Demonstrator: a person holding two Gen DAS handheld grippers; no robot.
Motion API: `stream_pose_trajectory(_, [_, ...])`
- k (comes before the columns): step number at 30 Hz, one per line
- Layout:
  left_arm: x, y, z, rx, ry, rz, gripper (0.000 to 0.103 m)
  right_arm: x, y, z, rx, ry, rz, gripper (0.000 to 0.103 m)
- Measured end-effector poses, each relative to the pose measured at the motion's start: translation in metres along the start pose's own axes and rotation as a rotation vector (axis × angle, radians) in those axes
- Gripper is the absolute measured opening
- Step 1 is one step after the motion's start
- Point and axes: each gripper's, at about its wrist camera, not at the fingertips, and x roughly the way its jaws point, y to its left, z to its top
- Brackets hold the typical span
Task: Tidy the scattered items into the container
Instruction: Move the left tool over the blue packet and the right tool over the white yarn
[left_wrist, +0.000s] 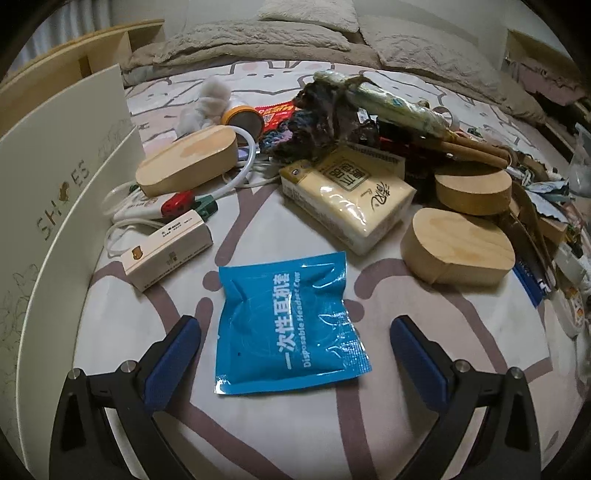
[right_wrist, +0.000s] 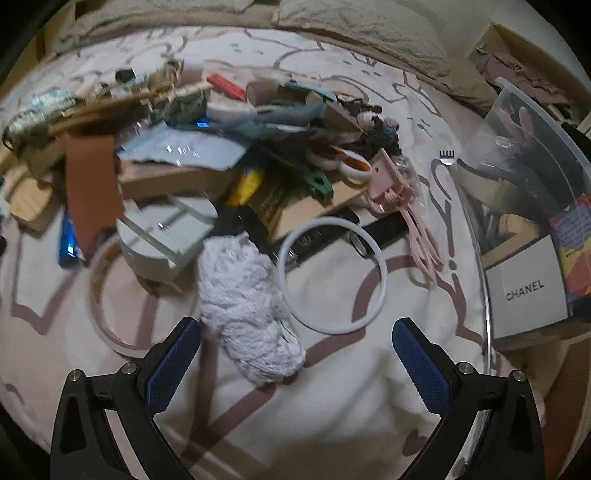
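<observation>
Left gripper (left_wrist: 294, 354): spread wide, empty, straddling blue pouch (left_wrist: 290, 328) flat on sheet (left_wrist: 110, 332). Pouch's long axis ran away from camera, tilted slightly right; printed text read along it. Advised: lower squarely, pinch across short width, lift clear of small box (left_wrist: 168, 251). Right gripper (right_wrist: 295, 354): likewise spread, empty, over white yarn (right_wrist: 247, 310), long axis running near-to-far, leaning left. Beside it, ring (right_wrist: 332, 273). Clear bin (right_wrist: 517, 122) at far right, partly filled.
</observation>
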Motion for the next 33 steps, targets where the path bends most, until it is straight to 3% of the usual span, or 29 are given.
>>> stream_pose_trajectory(9, [-0.001,0.003,0.003,-0.01,0.008,-0.018,0.103,0.014,-0.002,0.0,0.008,0.063,-0.073,0.103])
stream_pose_trajectory(16, [-0.005,0.003,0.007,-0.024,0.016,-0.051,0.103,0.02,-0.003,0.002,0.022,0.075,-0.075,0.103])
stream_pose_trajectory(21, [-0.014,-0.003,0.008,-0.034,0.005,-0.186,0.103,0.021,-0.007,0.002,0.044,0.074,-0.071,0.103])
stream_pose_trajectory(28, [-0.025,-0.029,0.003,0.084,0.01,-0.306,0.103,0.022,-0.028,0.001,0.17,0.076,-0.012,0.103])
stream_pose_trajectory(33, [-0.033,-0.046,0.001,0.185,-0.02,-0.266,0.103,0.025,-0.059,-0.005,0.348,0.073,0.042,0.103])
